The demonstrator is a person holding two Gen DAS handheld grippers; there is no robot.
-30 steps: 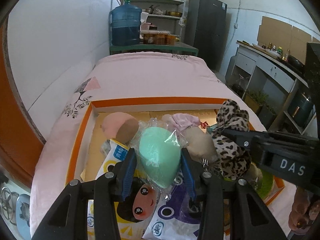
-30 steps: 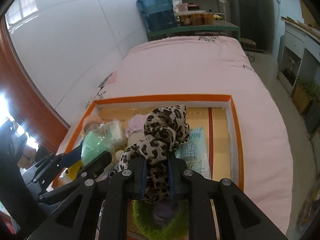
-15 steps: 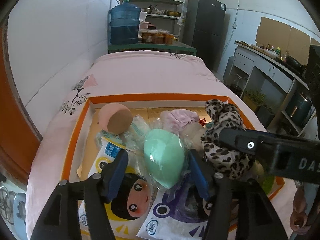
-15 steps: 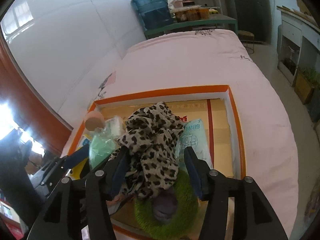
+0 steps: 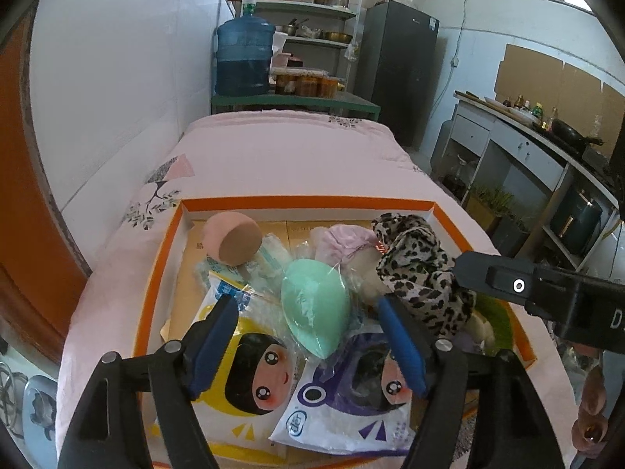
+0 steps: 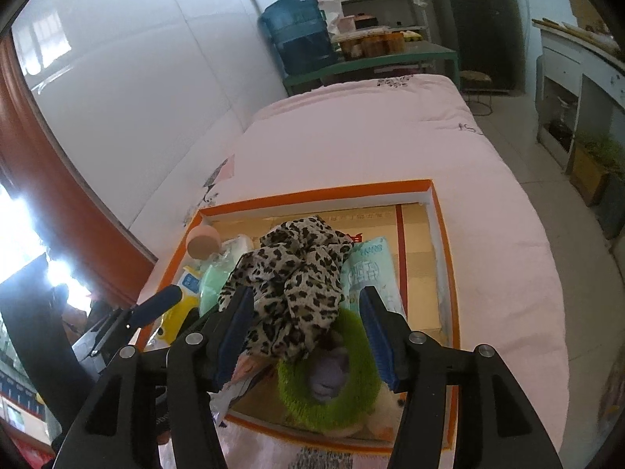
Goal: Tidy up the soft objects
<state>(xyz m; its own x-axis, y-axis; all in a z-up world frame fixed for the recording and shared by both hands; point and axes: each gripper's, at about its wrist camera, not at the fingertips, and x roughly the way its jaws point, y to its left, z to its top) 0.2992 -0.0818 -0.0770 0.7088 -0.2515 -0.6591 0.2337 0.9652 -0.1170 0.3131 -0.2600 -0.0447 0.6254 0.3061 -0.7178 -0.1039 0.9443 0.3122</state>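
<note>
Left gripper (image 5: 308, 320) jaws opening wide, clear of the wrapped green sponge (image 5: 314, 308) lying between them. Right gripper (image 6: 306, 308) spread, pads off the leopard cloth (image 6: 289, 269) in the orange box (image 6: 441, 242).

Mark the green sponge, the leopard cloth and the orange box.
green sponge (image 5: 315, 306), left wrist view, its wrapped middle.
leopard cloth (image 6: 297, 273), right wrist view, its bunched middle.
orange box (image 6: 312, 198), right wrist view, its far rim.

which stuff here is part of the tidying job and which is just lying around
Job:
- orange-rimmed cardboard box
- mint green wrapped sponge
- leopard-print fabric scrunchie
- fuzzy green ring toy
- cartoon-face tissue packs

Lying about:
- blue water jug
- black fridge
- metal shelf
</note>
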